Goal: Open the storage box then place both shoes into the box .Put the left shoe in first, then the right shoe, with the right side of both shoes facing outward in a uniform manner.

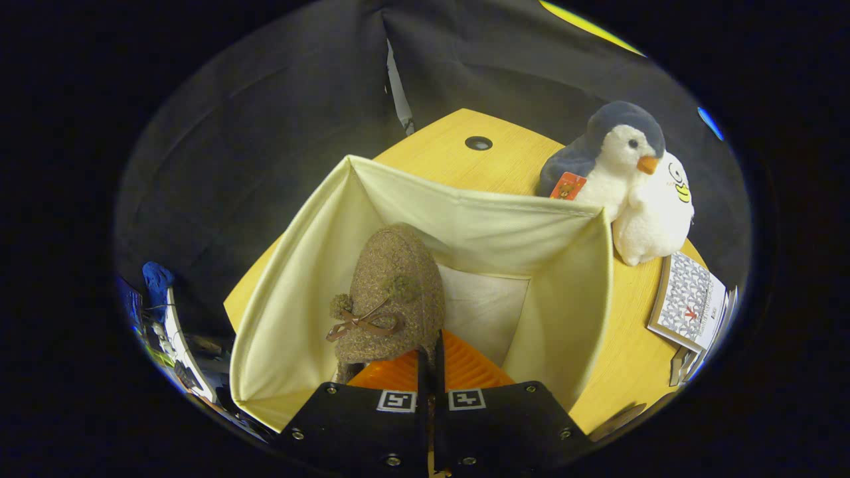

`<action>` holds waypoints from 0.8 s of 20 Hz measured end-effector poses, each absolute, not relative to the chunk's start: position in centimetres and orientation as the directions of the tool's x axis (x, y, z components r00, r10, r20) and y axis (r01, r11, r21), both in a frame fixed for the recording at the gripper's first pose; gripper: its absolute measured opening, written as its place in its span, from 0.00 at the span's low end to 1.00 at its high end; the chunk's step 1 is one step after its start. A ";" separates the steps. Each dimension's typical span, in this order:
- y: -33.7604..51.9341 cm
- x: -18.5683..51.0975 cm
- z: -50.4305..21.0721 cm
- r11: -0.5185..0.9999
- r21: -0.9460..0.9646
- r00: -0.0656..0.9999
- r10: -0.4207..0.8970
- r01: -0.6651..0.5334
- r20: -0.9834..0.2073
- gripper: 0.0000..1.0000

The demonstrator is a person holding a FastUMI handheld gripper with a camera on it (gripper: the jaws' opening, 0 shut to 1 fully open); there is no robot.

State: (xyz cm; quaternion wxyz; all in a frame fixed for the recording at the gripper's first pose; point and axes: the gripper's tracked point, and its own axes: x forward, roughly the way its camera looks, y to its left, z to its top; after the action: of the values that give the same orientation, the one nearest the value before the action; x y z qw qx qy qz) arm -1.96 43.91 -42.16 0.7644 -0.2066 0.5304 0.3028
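A brown felt shoe (392, 292) with a small bow and pompom hangs toe-forward inside the open cream fabric storage box (292, 292). My gripper (429, 348) is shut on the shoe's rear edge, its two fingers pressed close together just behind the shoe. The shoe sits toward the box's left wall, above the pale floor of the box (485, 312). The part of the shoe under my fingers is hidden. The box stands on a light wooden table (617, 358).
A plush penguin (631, 172) stands on the table just beyond the box's far right corner. A patterned booklet (690, 302) lies to the right of the box. A round cable hole (478, 143) is in the table behind the box.
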 end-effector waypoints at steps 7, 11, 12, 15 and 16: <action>42.5 -1.5 -45.6 0.717 -0.106 0.232 0.079 -0.689 -0.970 0.04; 42.1 -1.7 -46.0 0.728 -0.090 0.204 0.070 -0.680 -0.976 0.07; 42.0 -1.7 -45.6 0.735 -0.082 0.205 0.079 -0.673 -0.976 0.10; 42.1 -1.5 -42.9 0.747 -0.059 0.225 0.123 -0.662 -0.967 0.21; 42.0 -1.7 -42.1 0.755 -0.035 0.227 0.151 -0.655 -0.962 0.21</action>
State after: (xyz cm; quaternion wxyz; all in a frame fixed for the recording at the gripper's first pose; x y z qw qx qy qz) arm -1.67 42.00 -42.13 0.7504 -0.2243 0.5608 0.2686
